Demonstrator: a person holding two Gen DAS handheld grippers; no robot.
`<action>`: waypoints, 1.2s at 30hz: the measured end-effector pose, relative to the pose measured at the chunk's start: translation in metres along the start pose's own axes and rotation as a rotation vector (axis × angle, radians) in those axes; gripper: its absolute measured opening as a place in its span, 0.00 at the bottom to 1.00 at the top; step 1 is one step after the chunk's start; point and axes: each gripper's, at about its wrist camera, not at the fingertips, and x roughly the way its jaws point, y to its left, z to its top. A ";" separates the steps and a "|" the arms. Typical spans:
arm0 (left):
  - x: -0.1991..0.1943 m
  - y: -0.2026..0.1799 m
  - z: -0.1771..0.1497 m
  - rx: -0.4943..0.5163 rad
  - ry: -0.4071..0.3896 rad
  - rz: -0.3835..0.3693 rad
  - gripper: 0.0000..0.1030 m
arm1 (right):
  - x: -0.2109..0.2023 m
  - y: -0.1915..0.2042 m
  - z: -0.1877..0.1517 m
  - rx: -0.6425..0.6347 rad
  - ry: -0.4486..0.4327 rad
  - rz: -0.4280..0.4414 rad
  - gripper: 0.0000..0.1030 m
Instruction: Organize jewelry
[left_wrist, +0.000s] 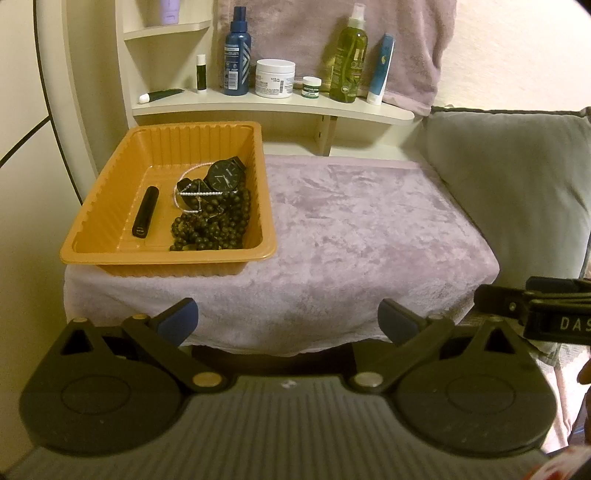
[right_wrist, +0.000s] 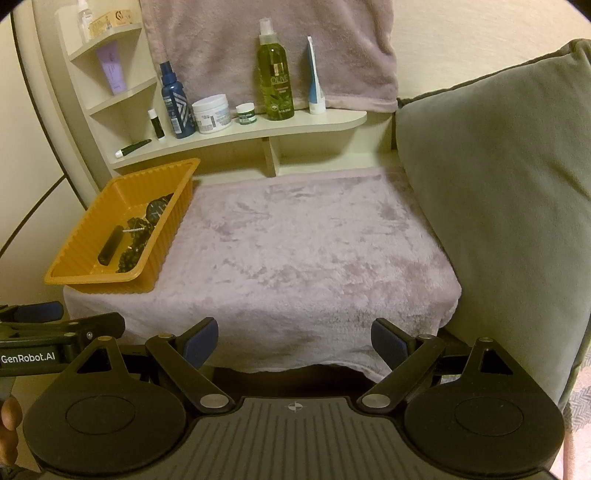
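An orange plastic tray (left_wrist: 110, 206) stands at the left of a table covered with a lilac towel (left_wrist: 362, 229). In it lie a black watch (left_wrist: 225, 175), a pearl bracelet (left_wrist: 184, 195), a heap of dark beads (left_wrist: 218, 221) and a black tube (left_wrist: 145, 210). The tray also shows in the right wrist view (right_wrist: 74, 254). My left gripper (left_wrist: 288, 319) is open and empty, in front of the table's near edge. My right gripper (right_wrist: 293, 341) is open and empty, also at the near edge, to the right of the left one.
A cream shelf (left_wrist: 273, 105) behind the table holds a blue bottle (left_wrist: 236, 55), a white jar (left_wrist: 275, 77), a green spray bottle (left_wrist: 349, 62) and small tubes. A grey cushion (right_wrist: 498, 184) stands at the right. A lilac towel hangs on the wall (right_wrist: 266, 48).
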 end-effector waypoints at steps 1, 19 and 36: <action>0.000 0.000 0.000 0.000 0.000 -0.001 1.00 | 0.000 0.000 0.000 0.000 0.000 0.000 0.87; -0.001 0.000 0.000 -0.001 0.001 0.000 1.00 | -0.001 0.002 0.002 0.000 -0.005 0.000 0.87; -0.001 0.000 0.001 0.001 -0.003 0.001 1.00 | -0.002 0.003 0.003 0.000 -0.008 0.000 0.87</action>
